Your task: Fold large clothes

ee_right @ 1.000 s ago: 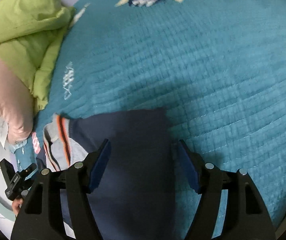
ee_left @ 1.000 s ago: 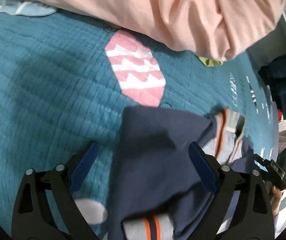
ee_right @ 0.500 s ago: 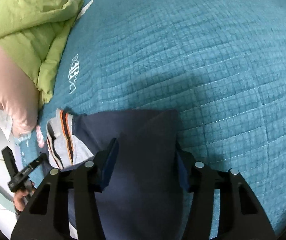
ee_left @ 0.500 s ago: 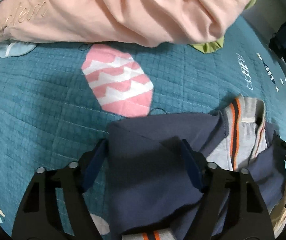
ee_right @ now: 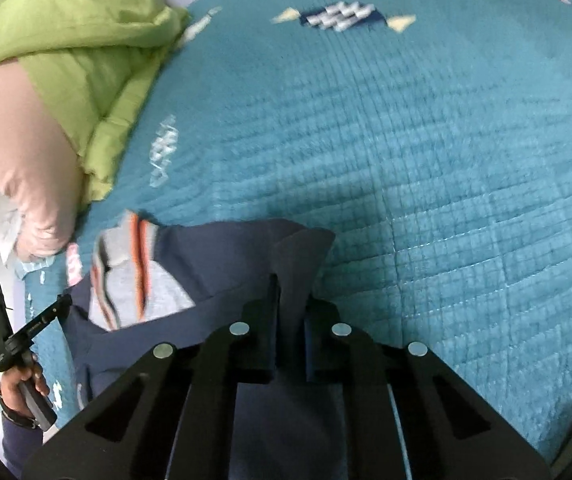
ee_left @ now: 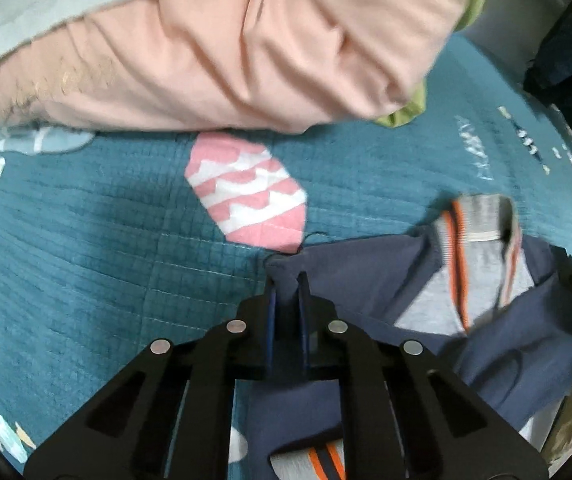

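A navy garment [ee_left: 370,280] with a grey, orange-striped collar [ee_left: 482,240] is spread on the teal quilted bed cover [ee_left: 86,240]. A fold at its upper corner is pinched between the nearly closed fingers of the left tool [ee_left: 286,288], just below a pink and white patch [ee_left: 246,196] in the cover. The other corner [ee_right: 306,248] of the garment is clamped in the same way by the right tool [ee_right: 290,300]. A pink cloth bundle [ee_left: 246,48] and green bedding [ee_right: 66,40] are seen at the far edge of the bed.
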`<state>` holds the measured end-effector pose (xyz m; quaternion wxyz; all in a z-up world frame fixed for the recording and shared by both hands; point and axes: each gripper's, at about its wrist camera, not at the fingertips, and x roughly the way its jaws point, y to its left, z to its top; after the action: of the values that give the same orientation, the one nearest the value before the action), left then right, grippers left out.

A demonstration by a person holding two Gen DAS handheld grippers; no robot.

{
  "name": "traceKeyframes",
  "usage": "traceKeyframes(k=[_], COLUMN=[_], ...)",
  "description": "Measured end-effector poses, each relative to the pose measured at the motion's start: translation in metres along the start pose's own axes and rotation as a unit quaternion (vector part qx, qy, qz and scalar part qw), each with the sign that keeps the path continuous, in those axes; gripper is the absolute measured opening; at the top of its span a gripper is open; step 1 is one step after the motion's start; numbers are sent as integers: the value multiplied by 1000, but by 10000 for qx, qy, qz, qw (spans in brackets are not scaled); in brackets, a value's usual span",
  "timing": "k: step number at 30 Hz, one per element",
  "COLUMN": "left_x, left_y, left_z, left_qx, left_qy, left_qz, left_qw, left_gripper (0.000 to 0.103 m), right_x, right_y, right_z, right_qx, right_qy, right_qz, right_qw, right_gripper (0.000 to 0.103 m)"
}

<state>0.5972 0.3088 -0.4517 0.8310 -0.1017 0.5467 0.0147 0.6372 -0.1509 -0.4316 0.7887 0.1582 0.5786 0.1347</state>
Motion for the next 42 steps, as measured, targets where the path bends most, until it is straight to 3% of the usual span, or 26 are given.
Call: traceKeyframes(k=[5, 16, 23, 29, 32, 36, 38, 40, 42], left_x=[-37, -130, -192, -229, -234, -212, -198, -191, -193], left_y=[-1, -15, -9, 1, 5, 6, 0, -4, -1], left_z=[-7, -71, -146, -243, -292, -346, -363, -371, -371], left_qx=[76, 120, 94, 115, 188, 64, 115, 143, -105], left_qy=[-252, -607, -752, -597, -404, 151, 340, 317, 257], left_qz=[-386, -857, -1065, -1175, -1092, -1179, -1123, -918, -984], left_qw=[9989, 9944, 9914, 9912, 9930, 9929, 9930, 9952, 9948], left_gripper=[8, 8, 7, 7, 7, 8, 8, 8, 8], right_x=[-34, -124, -191, -231, -234, -211, -189, -177, -177], right_y=[17, 51, 50, 41, 29, 8, -3, -7, -10], right_z=[-10, -63, -130, -212, -257, -312, -337, -350, -354], right_qx=[-200, -556, -866, -1016, -1057, -985, -883, -906, -803], right_qy=[-268, -623, -677, -492, -254, 275, 627, 650, 535], right_qz=[159, 397, 462, 413, 306, 55, -146, -346, -377], right_qw=[9993, 9957, 9929, 9927, 9936, 9947, 9940, 9932, 9946], right_gripper=[9, 8, 8, 8, 8, 9, 9, 10, 11])
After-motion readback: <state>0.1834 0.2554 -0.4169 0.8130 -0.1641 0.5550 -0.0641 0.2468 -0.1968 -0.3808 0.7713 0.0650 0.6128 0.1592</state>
